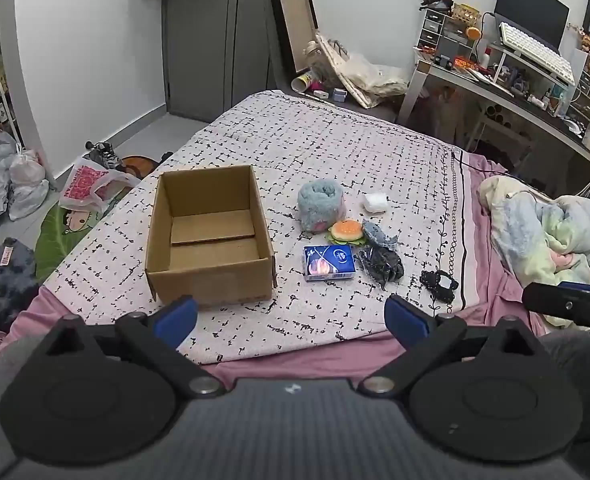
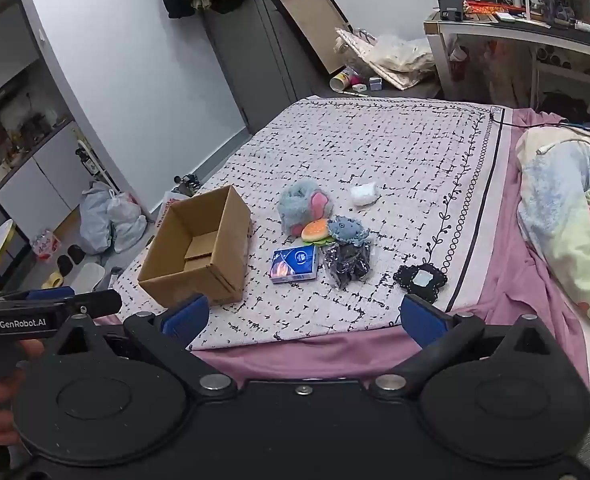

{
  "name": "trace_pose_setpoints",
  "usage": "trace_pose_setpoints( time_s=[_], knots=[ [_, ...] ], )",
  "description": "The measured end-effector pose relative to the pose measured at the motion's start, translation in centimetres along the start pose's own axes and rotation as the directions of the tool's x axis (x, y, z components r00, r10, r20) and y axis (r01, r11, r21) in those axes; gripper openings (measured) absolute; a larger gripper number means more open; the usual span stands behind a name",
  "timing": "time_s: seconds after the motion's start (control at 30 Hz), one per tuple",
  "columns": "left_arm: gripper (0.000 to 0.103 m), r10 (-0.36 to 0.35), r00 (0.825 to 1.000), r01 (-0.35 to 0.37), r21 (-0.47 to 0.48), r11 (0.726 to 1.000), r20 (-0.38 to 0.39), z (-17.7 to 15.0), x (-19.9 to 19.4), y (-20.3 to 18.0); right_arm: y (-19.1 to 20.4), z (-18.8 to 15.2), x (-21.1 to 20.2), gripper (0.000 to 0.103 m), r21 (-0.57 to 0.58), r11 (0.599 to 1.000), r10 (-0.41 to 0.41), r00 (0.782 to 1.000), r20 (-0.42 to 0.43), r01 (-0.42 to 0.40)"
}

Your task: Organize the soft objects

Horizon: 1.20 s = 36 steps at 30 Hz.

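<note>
Left gripper [image 1: 291, 316], right gripper [image 2: 305, 318]: both spread wide, holding nothing, hovering at bed [image 1: 335, 148] edge. Soft items cluster ahead; tissue pack [image 2: 294, 265] nearest, dead ahead of right gripper, long axis crosswise. Cardboard box [image 1: 211, 236] ahead-left, empty.

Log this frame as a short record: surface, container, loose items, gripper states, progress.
surface: patterned blanket on a bed
container: cardboard box, open, nothing inside
loose items: fluffy blue plush, burger toy, tissue pack, dark bag, white wad, black frame, all right of the box
left gripper: open, holding nothing
right gripper: open, holding nothing
progress: nothing boxed yet
</note>
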<state>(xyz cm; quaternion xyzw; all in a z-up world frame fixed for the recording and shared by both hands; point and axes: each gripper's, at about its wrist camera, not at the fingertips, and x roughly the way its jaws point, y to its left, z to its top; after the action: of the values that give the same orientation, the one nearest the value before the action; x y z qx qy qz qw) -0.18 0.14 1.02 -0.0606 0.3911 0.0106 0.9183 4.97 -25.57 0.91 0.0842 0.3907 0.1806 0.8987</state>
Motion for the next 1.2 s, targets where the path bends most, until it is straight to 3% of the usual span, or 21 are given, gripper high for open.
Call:
trace_pose_setpoints(
  time_s=[1.2],
  knots=[
    [0.099,-0.002,1.000,0.002,-0.005,1.000,0.011,0.66,-0.82,0.03,-0.14,0.30,-0.56,0.103,0.005,1.000,-0.012,1.000,0.009,0.012]
  ],
)
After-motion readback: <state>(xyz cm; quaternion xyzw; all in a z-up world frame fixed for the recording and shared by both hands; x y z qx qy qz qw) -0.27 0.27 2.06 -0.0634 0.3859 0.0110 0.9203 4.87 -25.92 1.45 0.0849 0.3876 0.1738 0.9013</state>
